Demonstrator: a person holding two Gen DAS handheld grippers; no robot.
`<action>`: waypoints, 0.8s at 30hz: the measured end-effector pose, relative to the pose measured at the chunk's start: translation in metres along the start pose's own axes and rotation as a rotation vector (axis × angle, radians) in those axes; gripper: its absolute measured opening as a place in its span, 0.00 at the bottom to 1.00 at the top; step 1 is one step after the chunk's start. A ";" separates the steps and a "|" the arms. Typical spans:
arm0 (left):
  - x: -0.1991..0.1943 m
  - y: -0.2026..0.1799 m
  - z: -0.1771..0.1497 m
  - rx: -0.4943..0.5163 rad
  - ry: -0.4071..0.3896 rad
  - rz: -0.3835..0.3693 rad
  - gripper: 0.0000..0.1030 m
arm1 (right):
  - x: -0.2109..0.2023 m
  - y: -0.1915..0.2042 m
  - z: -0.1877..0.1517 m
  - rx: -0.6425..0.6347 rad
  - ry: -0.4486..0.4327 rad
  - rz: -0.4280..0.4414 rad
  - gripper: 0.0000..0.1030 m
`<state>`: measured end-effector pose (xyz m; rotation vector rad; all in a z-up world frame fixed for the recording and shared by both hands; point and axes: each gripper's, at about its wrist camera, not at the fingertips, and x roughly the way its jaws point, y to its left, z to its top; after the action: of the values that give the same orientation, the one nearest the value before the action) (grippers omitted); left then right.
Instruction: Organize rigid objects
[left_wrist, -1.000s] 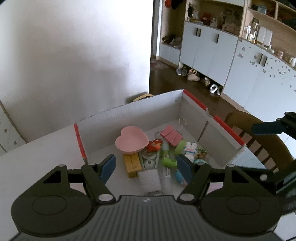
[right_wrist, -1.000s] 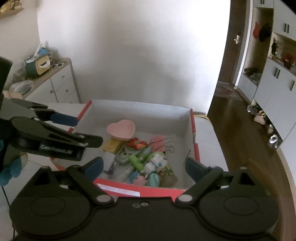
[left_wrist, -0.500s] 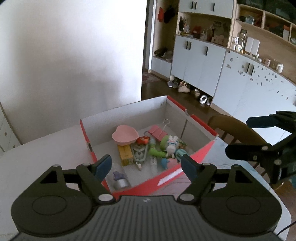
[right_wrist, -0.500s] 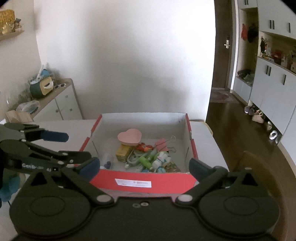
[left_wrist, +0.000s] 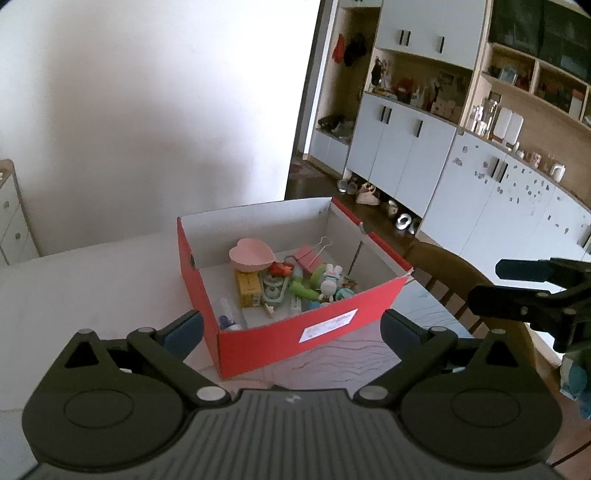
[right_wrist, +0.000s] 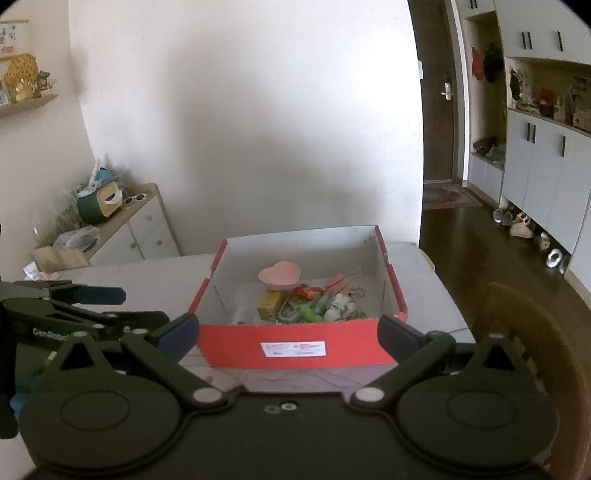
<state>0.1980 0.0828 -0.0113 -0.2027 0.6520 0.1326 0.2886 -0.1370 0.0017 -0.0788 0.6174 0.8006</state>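
A red cardboard box with white inner walls stands on the white table. Inside lie a pink heart-shaped bowl, a yellow packet, a pink binder clip, a white rabbit figure and several other small toys. My left gripper hovers in front of the box's near left corner, its jaws opening with nothing between them. My right gripper faces the labelled front wall, open and empty. Each gripper also shows at the edge of the other's view.
A wooden chair stands at the table's right side. Pale cupboards with shoes beneath line the far right wall. A low sideboard with clutter sits at the back left. A plain white wall rises behind the box.
Both grippers have drawn back from over the box and risen slightly, so the red front wall now shows. The left jaws have spread wider, and the right ones slightly too.
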 end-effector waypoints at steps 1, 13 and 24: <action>-0.003 0.000 -0.002 -0.005 -0.003 -0.002 1.00 | -0.003 0.001 -0.001 0.003 -0.006 0.001 1.00; -0.036 -0.016 -0.017 0.045 -0.057 0.033 1.00 | -0.034 0.010 -0.013 -0.007 -0.063 0.005 1.00; -0.052 -0.034 -0.028 0.088 -0.078 0.008 1.00 | -0.053 0.012 -0.030 0.017 -0.100 -0.043 1.00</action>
<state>0.1472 0.0408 0.0035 -0.1099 0.5797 0.1184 0.2381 -0.1717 0.0080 -0.0361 0.5261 0.7535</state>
